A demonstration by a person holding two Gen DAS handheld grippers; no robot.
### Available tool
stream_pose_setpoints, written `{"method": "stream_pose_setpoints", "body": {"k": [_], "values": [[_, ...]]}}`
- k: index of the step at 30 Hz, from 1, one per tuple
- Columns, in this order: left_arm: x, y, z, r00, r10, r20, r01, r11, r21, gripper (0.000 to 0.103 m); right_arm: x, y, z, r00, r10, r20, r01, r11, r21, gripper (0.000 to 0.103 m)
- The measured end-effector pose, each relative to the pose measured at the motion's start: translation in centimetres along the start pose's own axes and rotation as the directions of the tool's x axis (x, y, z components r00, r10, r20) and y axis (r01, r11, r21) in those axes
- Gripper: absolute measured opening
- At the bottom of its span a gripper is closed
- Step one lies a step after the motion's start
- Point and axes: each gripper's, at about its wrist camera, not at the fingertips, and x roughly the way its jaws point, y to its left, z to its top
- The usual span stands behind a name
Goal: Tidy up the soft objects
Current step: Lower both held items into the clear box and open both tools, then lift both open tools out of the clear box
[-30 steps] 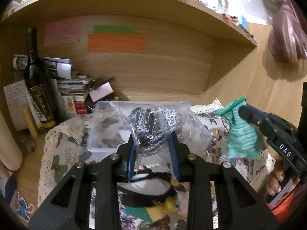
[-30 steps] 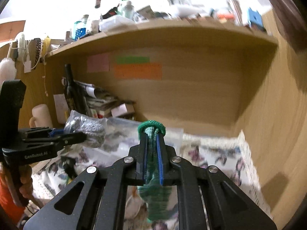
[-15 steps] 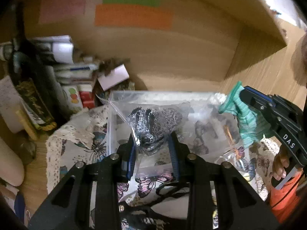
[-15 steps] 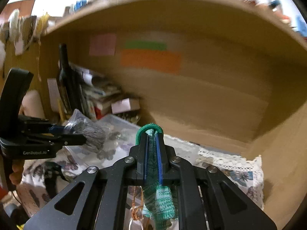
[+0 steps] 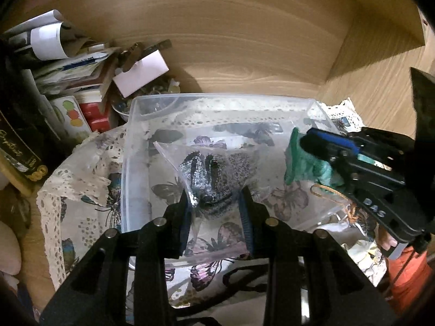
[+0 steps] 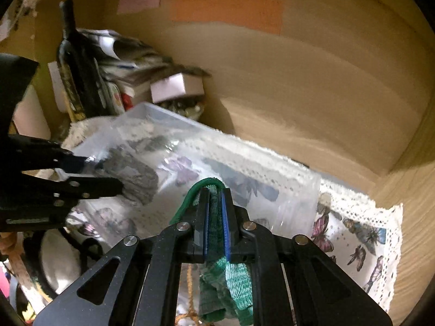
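My left gripper (image 5: 216, 203) is shut on a clear plastic bag holding a grey-and-black knit item (image 5: 214, 176), held over the clear plastic bin (image 5: 130, 146). My right gripper (image 6: 214, 198) is shut on a green knit sock (image 6: 233, 282) that hangs down below the fingers, just over the bin's (image 6: 299, 190) near right rim. In the left wrist view the right gripper (image 5: 307, 141) and the green sock (image 5: 301, 163) are at the bin's right side. In the right wrist view the left gripper (image 6: 106, 174) and the bagged grey item (image 6: 136, 176) are at the left.
The bin stands on a butterfly-print cloth with lace edge (image 5: 81, 190) inside a wooden shelf nook. A dark bottle (image 6: 73, 62), papers and small boxes (image 5: 141, 73) are piled at the back left. A wooden side wall (image 6: 407, 217) stands close on the right.
Both grippers have moved forward and tilted down toward the bin, each keeping hold of its item. The bin now fills the middle of both views.
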Motion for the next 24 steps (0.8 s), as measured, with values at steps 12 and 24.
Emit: {"method": "stream_pose_setpoints", "body": {"k": [12,24], "values": [[-2.5,-0.2,0.1,0.998,0.013,0.066,-0.013,1.000,-0.008,0.065,0.9,-0.5,-0.7,0.997,0.009,-0.073,-0.007,1.000,0.026,0.021],[-10.1,-1.0,-3.2,0.956,0.121,0.267,-0.124,0.992,-0.006,0.103,-9.9,-0.1,-1.4,0.976,-0.027,0.214,0.013,0.998,0.067,0.073]]}}
